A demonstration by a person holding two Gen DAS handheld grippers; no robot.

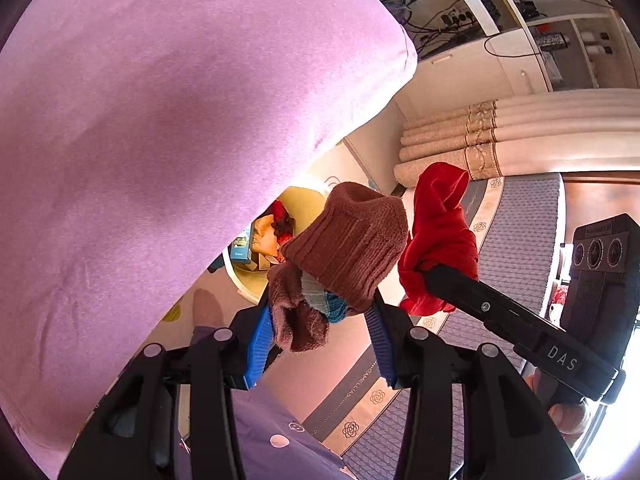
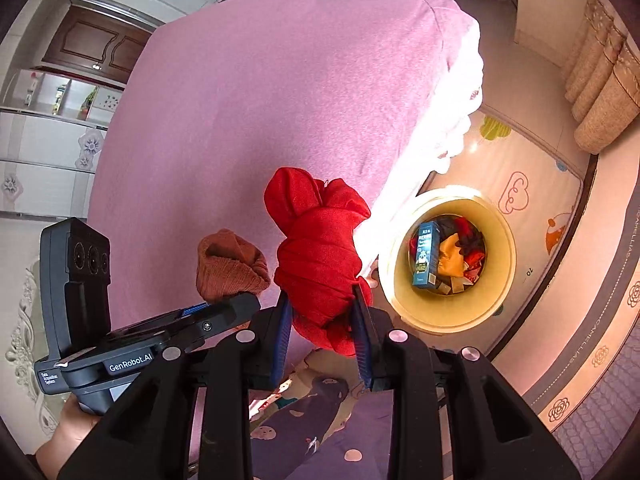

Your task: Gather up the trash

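My left gripper (image 1: 320, 312) is shut on a bundle of brown knitted cloth (image 1: 344, 248) with a bit of teal in it, held in the air beside the pink-covered table (image 1: 160, 120). My right gripper (image 2: 322, 312) is shut on a crumpled red cloth (image 2: 320, 248), also held up; the red cloth shows in the left wrist view (image 1: 440, 236) just right of the brown one. The brown cloth (image 2: 230, 266) sits left of the red one in the right wrist view. A round yellow trash bin (image 2: 500, 304) stands on the floor below and right, holding a blue box (image 2: 426, 260) and wrappers.
The bin also shows in the left wrist view (image 1: 308, 200), partly hidden behind the brown cloth. A patterned floor mat (image 2: 532, 192) lies around the bin. Rolled curtains (image 1: 500, 136) and a mattress edge (image 1: 516, 240) lie to the right. Cabinets (image 2: 92, 48) stand at the far left.
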